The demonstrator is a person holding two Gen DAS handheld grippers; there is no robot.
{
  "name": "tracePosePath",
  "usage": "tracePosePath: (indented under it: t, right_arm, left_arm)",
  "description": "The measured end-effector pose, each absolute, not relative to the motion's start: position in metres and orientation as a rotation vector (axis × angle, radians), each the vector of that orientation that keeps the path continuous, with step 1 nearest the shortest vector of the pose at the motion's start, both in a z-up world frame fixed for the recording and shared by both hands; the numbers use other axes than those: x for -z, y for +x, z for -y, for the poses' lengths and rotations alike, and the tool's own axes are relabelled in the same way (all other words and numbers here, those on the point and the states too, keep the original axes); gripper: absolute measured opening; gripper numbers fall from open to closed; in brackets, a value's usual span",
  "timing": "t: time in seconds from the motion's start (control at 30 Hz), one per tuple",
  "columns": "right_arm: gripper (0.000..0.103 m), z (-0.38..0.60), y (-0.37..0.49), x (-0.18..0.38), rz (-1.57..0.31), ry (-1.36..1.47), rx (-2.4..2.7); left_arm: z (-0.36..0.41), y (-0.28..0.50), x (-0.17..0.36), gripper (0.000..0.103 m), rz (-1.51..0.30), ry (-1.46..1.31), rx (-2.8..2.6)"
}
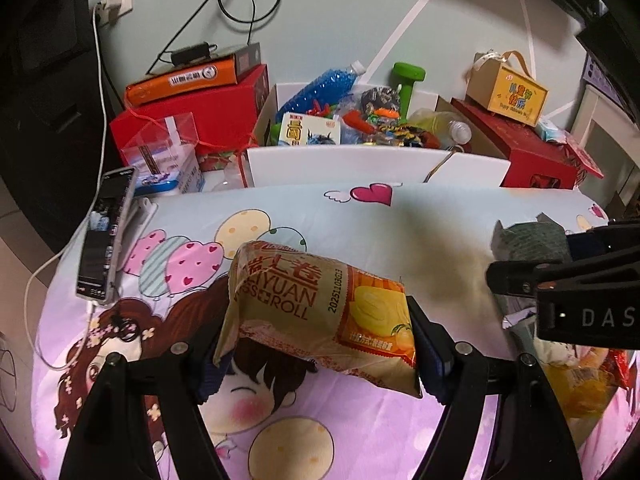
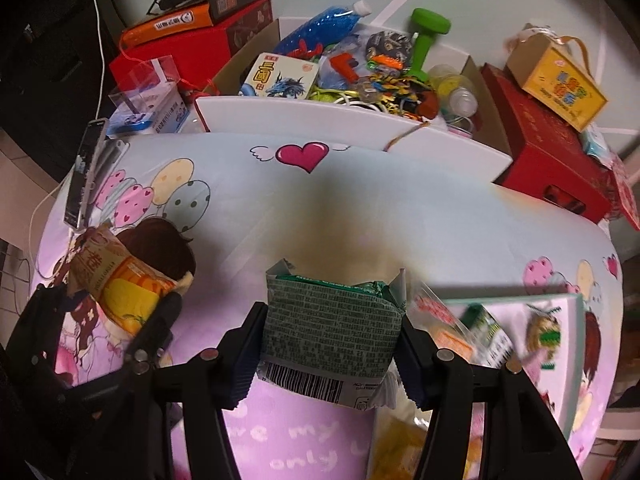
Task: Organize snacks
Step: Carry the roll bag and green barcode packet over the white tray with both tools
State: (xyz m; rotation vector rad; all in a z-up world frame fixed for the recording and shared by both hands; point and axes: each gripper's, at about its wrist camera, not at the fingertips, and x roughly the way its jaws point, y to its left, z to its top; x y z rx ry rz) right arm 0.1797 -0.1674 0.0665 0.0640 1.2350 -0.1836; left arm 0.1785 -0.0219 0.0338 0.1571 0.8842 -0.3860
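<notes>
Right wrist view: cartoon-print sheet (image 2: 400, 216); right gripper (image 2: 330, 344) clamps green packet (image 2: 332, 332), left gripper (image 1: 316, 344) clamps roll packet (image 1: 320, 308).

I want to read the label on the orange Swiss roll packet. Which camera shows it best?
The left wrist view: the Swiss roll packet fills the centre, clamped in the left gripper, lettering and date code legible. The right wrist view catches the packet small at its left edge, partly hidden by that gripper's fingers.

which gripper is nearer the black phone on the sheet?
Left. The left gripper, shut on the tan swiss roll packet, is beside the black phone; the right gripper is farther away across the bed.
</notes>
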Motion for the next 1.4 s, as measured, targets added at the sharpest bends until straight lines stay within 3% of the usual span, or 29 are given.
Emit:
tracePosePath:
  t: [0.5,1.4]
  right_arm:
    - [0.062,0.174,0.108,-0.084,-1.22,0.119,0.223]
    - [0.062,0.211,0.001,-0.071,-1.028,0.229,0.398]
  left_arm:
    - [0.013,0.113,-0.069,0.078,-0.849,0.093,0.409]
    - [0.057,0.064,-0.066,0.078,-0.874,0.168,0.49]
